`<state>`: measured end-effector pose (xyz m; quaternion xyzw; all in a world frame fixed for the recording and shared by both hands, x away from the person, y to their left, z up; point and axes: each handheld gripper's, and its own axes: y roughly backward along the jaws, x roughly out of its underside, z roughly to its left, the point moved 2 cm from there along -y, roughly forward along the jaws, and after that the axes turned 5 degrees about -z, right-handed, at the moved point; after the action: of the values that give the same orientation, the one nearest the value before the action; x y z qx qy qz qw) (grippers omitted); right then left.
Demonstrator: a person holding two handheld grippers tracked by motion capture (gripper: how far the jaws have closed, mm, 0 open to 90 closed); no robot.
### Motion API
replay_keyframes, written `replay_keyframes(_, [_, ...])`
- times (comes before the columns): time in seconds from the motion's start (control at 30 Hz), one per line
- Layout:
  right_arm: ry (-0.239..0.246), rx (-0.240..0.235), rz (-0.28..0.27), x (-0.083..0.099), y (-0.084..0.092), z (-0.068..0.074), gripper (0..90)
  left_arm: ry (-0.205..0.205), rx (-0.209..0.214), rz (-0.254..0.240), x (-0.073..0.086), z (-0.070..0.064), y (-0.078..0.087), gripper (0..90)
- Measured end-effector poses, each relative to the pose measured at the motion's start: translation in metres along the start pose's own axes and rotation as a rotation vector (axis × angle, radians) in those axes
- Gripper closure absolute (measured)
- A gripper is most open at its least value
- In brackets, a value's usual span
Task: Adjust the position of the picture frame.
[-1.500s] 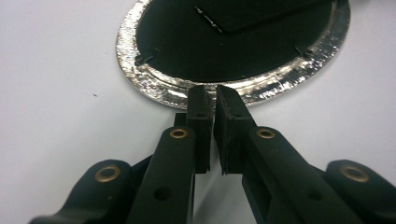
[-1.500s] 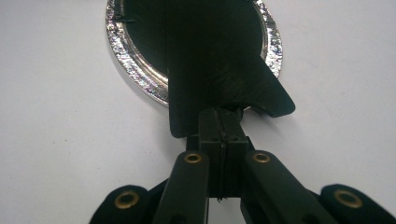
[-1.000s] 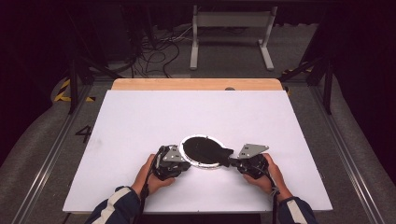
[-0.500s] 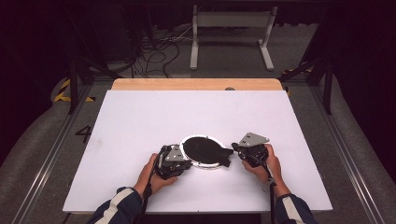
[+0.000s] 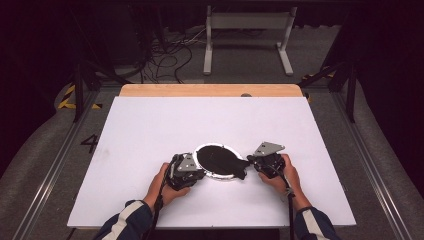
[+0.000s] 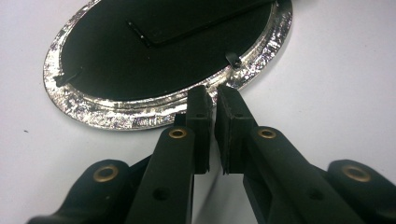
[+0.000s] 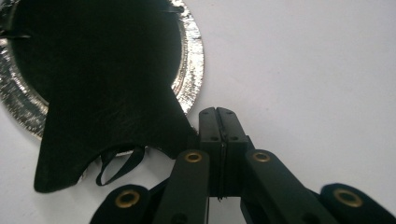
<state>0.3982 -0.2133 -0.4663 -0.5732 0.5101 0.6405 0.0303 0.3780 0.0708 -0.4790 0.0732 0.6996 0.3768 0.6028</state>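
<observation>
The thin, shiny foil pan (image 5: 216,161) with a soft black cloth (image 7: 107,88) near the table's front edge looks light and bendy, so its rim is best: left gripper (image 6: 211,100) nips it, right gripper (image 7: 218,122) maybe pinches cloth.

I look down on a white bench (image 5: 150,130) with a wooden strip (image 5: 210,90) along its far edge. Beyond it, cables (image 5: 165,55) sprawl on grey floor (image 5: 240,75) beside a white stand (image 5: 248,35); the room behind is dark.
</observation>
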Motion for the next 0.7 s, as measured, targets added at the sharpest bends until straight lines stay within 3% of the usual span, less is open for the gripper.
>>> replay_keyframes(0.13, [-0.015,-0.013,-0.002,0.002,0.003,0.001,90.0,0.000,-0.022,-0.005,-0.001,0.003,-0.002,82.9])
replay_keyframes(0.33, [0.004,-0.026,-0.008,0.006,0.008,0.010,90.0,0.006,-0.062,-0.002,-0.002,0.005,-0.003,75.0])
replay_keyframes(0.6, [0.010,-0.053,-0.009,0.008,0.013,0.019,90.0,0.004,-0.082,-0.002,-0.003,0.007,-0.004,73.3])
replay_keyframes(0.7, [0.019,-0.055,-0.004,0.008,0.015,0.023,90.0,0.023,-0.080,-0.003,-0.004,0.009,-0.005,73.7])
